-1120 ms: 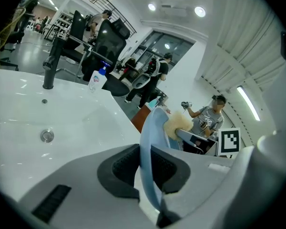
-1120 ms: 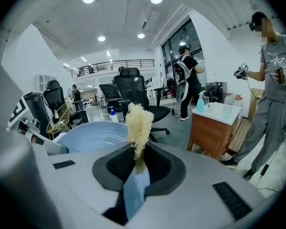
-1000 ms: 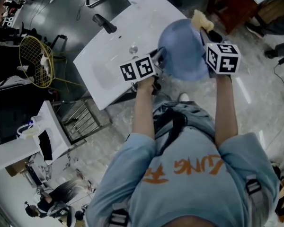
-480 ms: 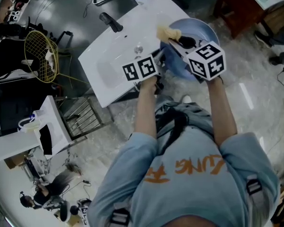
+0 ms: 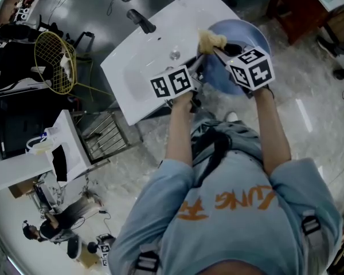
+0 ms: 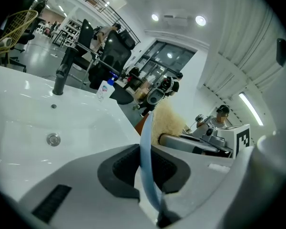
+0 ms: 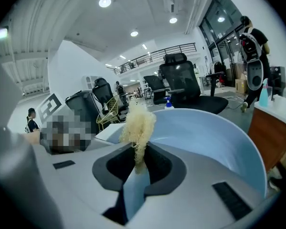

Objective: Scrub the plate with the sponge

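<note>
open office floor, white ceramic sink basin [image 5: 143, 67] below and ahead of both claws. left gripper [image 6: 144, 168] is clamped on the rim of the pale blue round plate [image 6: 147, 142], which stands edge-on straight up out of its jaws, held over the sink's right edge. right gripper [image 7: 136, 163] is closed on the frayed yellow sponge [image 7: 138, 123], which sticks up past its tips. key relation: the plate's concave face lies just ahead and right of the right claw, and the sponge sits at the rim on the side nearest the left claw, touching or just off, can't tell which. my read: the scrub stroke runs rightward across the bowl, away from the left claw. black faucet [image 5: 140, 20] and drain [image 5: 175, 54] are left of the left claw, well apart. nothing is in the way.
</note>
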`<move>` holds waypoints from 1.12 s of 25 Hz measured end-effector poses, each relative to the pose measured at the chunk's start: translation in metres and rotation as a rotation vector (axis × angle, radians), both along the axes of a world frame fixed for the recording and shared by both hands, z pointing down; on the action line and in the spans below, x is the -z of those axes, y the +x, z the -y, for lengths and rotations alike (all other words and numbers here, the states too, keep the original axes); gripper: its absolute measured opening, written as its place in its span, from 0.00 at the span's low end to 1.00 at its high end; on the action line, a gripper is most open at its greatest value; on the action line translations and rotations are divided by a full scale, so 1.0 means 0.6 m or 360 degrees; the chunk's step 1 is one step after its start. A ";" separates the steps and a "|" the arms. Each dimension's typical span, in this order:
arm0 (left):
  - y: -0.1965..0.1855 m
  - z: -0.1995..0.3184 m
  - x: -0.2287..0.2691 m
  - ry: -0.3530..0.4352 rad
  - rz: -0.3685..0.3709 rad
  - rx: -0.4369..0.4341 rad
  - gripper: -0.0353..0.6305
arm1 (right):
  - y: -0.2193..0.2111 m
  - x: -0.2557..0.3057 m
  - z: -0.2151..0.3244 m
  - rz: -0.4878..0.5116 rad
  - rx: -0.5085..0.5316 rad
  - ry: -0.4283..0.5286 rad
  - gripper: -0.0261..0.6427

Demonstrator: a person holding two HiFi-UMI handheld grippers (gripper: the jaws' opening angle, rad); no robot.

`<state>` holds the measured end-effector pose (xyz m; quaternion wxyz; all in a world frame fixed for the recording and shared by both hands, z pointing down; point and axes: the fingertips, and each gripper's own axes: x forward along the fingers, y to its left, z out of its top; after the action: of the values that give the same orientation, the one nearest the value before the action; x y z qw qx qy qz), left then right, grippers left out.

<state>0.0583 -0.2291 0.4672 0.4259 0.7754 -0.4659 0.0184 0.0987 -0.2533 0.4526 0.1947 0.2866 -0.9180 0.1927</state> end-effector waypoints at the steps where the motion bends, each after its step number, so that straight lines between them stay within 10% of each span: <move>1: -0.002 -0.001 -0.001 -0.0001 -0.0001 0.0002 0.10 | 0.003 -0.004 0.001 -0.0004 -0.0014 -0.0007 0.11; 28: -0.046 0.019 -0.023 -0.0078 -0.0013 0.0128 0.11 | 0.209 -0.071 0.083 -0.0121 -0.0633 -0.0095 0.11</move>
<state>0.0305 -0.2407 0.4808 0.4471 0.7454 -0.4944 0.0097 0.2241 -0.3029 0.4951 0.1957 0.4636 -0.8292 0.2434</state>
